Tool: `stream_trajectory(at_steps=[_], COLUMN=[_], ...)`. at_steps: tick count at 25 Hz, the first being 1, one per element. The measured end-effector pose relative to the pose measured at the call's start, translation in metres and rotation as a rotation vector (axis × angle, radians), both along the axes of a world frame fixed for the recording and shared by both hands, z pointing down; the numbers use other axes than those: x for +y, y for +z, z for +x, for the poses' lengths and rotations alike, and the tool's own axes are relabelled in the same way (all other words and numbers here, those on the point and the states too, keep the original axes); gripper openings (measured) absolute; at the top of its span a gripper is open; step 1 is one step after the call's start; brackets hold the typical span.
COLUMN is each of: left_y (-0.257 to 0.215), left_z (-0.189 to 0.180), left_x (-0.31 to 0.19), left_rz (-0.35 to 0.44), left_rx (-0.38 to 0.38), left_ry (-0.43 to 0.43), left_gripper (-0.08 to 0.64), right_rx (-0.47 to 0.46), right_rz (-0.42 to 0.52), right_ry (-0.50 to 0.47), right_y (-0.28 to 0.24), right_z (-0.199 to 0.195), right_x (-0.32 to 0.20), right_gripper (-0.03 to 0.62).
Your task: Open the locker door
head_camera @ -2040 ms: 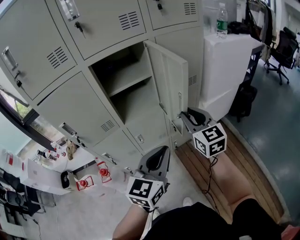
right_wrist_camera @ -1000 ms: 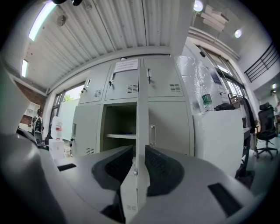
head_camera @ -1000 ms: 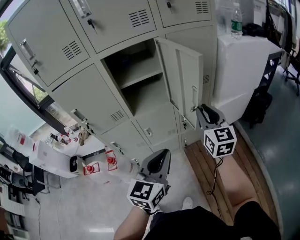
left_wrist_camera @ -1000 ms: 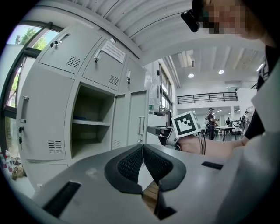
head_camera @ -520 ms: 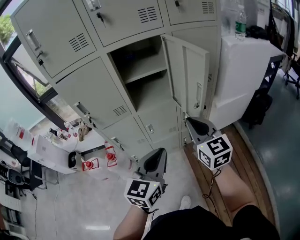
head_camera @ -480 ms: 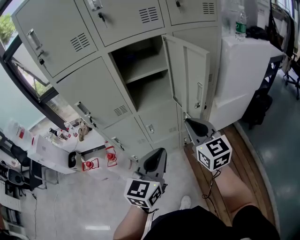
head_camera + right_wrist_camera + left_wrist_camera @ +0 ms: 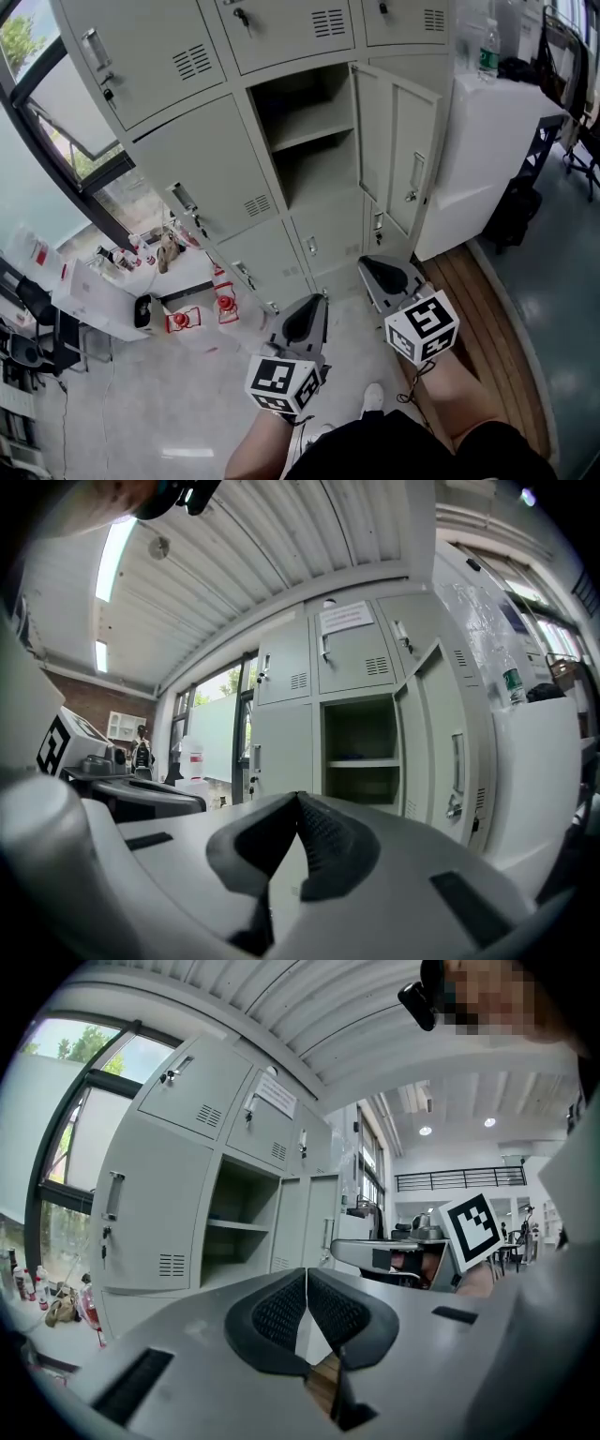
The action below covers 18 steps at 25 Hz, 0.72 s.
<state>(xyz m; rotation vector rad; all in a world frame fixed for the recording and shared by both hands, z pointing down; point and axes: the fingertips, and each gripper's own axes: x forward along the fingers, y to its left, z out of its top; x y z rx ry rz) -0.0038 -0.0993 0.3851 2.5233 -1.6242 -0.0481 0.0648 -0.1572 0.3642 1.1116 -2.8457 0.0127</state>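
Pale grey sheet steel, the locker door (image 7: 401, 150) stands swung out on its right-hand hinges at about one o'clock in the head view. It leaves the compartment (image 7: 305, 178) and its single shelf (image 7: 314, 125) bare to sight, and nothing can be seen stored inside. Its handle (image 7: 415, 178) faces the room with nothing touching it.

The change is in the right gripper (image 7: 382, 275). Two seconds ago it sat up against the door's lower edge; now it has drawn back to six o'clock of the door, well apart from it, with its fingers pressed together on nothing. The left gripper (image 7: 305, 319) hangs at seven o'clock of the door, over the pale floor (image 7: 141, 412). Its fingers are likewise closed and empty.

The door has not swung back since it was let go, so I judge the opening done and the hands merely retreating.

Further out, a white cabinet (image 7: 487, 141) stands just beside the lockers at three o'clock, with a bottle (image 7: 487, 52) on top. A wooden strip (image 7: 478, 309) runs along the floor below it, and small red items (image 7: 178, 321) lie near the window (image 7: 56, 103) at nine o'clock.
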Motion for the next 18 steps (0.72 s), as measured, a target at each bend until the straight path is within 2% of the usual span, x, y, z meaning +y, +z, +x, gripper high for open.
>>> stream_trajectory(at_steps=[12,18], left_y=[0.008,0.013], left_z=[-0.051,-0.07], left_x=[0.07,0.101], left_rz=[-0.002,-0.009], left_rx=[0.038,0.026], left_ry=[0.005,0.016], left_gripper=[0.02,0.02], right_rx=[0.019,0.003], right_rz=[-0.024,-0.035], right_ry=[0.013,0.02], right_y=[0.01,0.014], right_z=[-0.043,-0.061], right_x=[0.081,0.116], right_gripper=[0.054,0.054])
